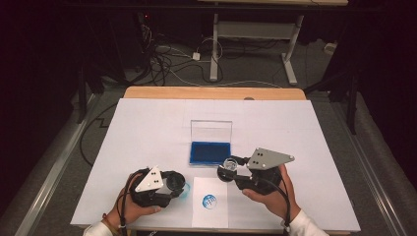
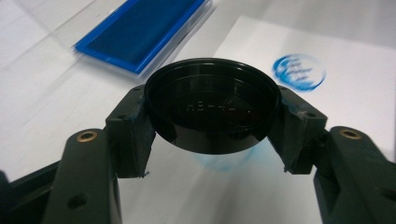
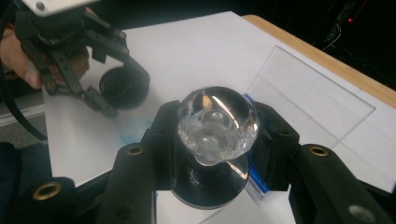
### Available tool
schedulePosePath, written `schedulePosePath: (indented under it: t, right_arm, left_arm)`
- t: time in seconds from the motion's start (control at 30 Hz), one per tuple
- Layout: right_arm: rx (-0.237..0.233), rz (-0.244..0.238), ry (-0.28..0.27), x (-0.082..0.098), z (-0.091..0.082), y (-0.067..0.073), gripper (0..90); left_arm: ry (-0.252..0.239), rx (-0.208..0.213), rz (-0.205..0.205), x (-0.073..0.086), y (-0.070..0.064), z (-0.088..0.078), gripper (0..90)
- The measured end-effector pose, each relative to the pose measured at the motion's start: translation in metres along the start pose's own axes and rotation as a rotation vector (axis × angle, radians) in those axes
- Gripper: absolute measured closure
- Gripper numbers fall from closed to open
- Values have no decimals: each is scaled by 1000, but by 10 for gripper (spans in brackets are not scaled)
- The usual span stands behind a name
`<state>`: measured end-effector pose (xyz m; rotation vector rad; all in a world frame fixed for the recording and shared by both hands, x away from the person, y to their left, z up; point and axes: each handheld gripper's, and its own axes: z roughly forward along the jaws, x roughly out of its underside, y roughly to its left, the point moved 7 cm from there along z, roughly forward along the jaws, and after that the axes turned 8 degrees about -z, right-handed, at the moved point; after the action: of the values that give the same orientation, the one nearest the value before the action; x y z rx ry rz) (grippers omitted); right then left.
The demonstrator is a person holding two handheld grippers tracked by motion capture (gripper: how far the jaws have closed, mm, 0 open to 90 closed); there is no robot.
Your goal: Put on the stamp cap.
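Observation:
My left gripper is shut on a round black cap, held hollow side up above the table; it also shows from afar as the left gripper with the black cap. My right gripper is shut on a stamp with a clear faceted knob and a black round base. In the high view the left gripper is at the front left and the right gripper sits just right of the blue ink pad. A small white paper bears a round blue stamp print.
The ink pad's clear lid stands open behind the blue pad. A large white sheet covers the wooden table. A faint blue ring smudge lies on the sheet under the cap. Cables and desk legs lie beyond the table.

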<state>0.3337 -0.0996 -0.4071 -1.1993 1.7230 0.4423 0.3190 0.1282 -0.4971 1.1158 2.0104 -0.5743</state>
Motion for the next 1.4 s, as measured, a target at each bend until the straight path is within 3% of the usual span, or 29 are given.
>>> schedulePosePath:
  t: [0.13,0.33,0.63,0.9,1.07,1.4]
  right_arm:
    - [-9,-1,-25,-8,1,2,571]
    - [-27,7,-45,-16,7,5,570]
    - [-76,6,-58,-25,23,17,571]
    - [-112,5,-46,-26,36,27,570]
    - [-127,3,-37,-25,40,31,570]
    - [-136,11,-38,-24,45,34,570]
  left_arm:
    - [-13,43,-20,-6,-5,7,367]
    - [-9,74,-16,-15,-16,21,367]
    - [-39,100,-12,-31,-28,30,368]
    - [-62,94,14,-40,-34,32,369]
    - [-83,88,-2,-43,-31,29,368]
    - [-77,85,1,-43,-31,31,368]
